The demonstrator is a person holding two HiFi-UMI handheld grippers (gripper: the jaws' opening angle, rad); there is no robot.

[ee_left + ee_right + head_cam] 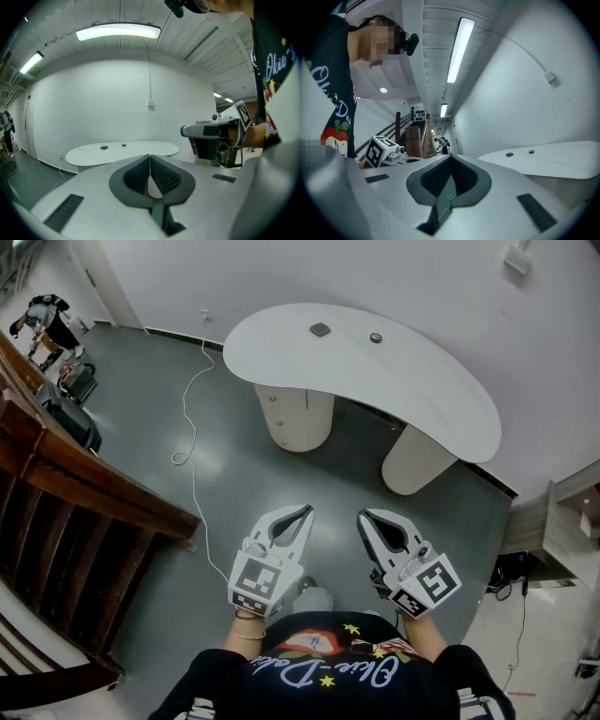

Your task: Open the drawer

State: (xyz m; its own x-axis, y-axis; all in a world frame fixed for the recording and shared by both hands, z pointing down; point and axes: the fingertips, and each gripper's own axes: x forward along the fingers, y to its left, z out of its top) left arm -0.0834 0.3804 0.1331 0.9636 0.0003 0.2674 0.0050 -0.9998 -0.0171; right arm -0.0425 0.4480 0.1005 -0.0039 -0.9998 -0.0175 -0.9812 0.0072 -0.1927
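Observation:
A white kidney-shaped desk (412,381) stands ahead on two rounded pedestals. The left pedestal (293,418) has small knobs down its front, where the drawer fronts seem to be; the seams are too faint to tell. My left gripper (307,510) and right gripper (362,516) hover side by side over the grey floor, well short of the desk, both pointing toward it. Each has its jaws shut with nothing between them. In the left gripper view my left gripper (150,156) points at the desk (122,151). The right gripper (451,157) has the desk (553,159) off to its right.
A dark square pad (320,330) and a small round thing (376,337) lie on the desk top. A white cable (192,427) trails across the floor at the left. A wooden stair railing (84,488) runs along the left, shelving (562,531) stands at the right, and a person (47,320) is far off.

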